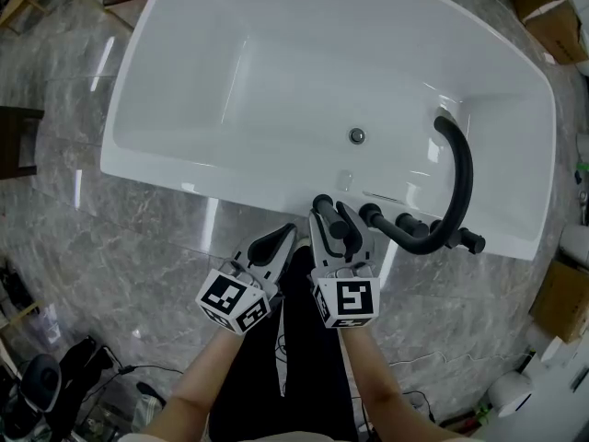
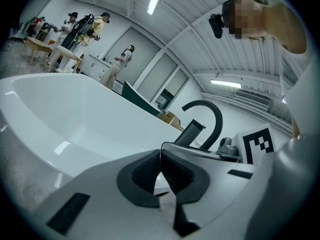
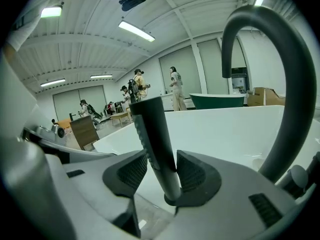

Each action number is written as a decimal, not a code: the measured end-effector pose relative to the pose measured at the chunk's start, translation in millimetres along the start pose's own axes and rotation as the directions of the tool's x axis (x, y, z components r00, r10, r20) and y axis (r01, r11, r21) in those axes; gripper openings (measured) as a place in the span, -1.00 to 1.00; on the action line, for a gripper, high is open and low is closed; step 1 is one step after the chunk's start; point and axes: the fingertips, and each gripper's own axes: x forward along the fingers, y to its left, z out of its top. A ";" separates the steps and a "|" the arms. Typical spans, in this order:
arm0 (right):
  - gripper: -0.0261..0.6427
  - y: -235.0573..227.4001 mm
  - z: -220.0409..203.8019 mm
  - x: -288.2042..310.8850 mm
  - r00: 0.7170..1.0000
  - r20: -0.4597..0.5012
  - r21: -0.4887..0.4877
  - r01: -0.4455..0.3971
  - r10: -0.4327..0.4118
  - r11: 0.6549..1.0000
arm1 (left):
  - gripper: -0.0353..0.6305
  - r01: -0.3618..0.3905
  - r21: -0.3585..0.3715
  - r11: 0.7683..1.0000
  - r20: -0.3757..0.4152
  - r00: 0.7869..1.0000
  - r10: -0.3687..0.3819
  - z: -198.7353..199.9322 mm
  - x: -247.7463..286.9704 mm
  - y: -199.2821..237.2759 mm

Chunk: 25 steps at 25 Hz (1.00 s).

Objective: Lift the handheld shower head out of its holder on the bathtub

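The handheld shower head (image 1: 321,206) is a dark stick with a ribbed face (image 3: 152,134), standing slightly tilted in its holder on the near rim of the white bathtub (image 1: 184,168). My right gripper (image 1: 337,228) is shut on its handle just above the holder ring, with both pads (image 3: 194,173) against it. My left gripper (image 1: 272,245) is beside it to the left, above the tub's near rim, shut with its pads meeting (image 2: 160,164) and nothing between them. The left gripper view also shows the shower head (image 2: 192,133).
A black arched faucet (image 1: 462,168) with knobs (image 1: 406,221) stands on the rim right of the shower head, close to my right gripper. The drain (image 1: 357,136) is in the basin. Cardboard boxes (image 1: 555,12) and cables (image 1: 55,376) lie on the marble floor. People (image 2: 121,60) stand far off.
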 end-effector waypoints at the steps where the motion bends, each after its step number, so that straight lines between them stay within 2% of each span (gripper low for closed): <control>1: -0.39 -1.3 -1.8 1.8 1.000 -0.007 -0.001 0.005 -0.005 1.000 | -0.86 -0.001 0.003 1.000 0.000 1.000 0.001 1.1 0.3 0.6; 7: -0.39 -5.4 -11.2 9.9 0.999 -0.038 -0.029 0.012 -0.013 1.000 | -0.86 -0.003 -0.014 1.000 0.010 1.000 0.003 2.0 -0.9 3.7; 12: -0.50 -5.7 -9.7 12.1 0.999 -0.033 -0.100 0.030 -0.033 0.995 | -0.86 -0.011 -0.017 1.000 0.005 1.000 0.011 0.5 -2.1 6.3; 25: -0.50 -2.2 -4.5 5.6 0.999 -0.031 -0.129 0.027 -0.031 0.991 | -0.86 -0.009 -0.009 1.000 0.007 1.000 0.009 7.5 -5.4 -2.0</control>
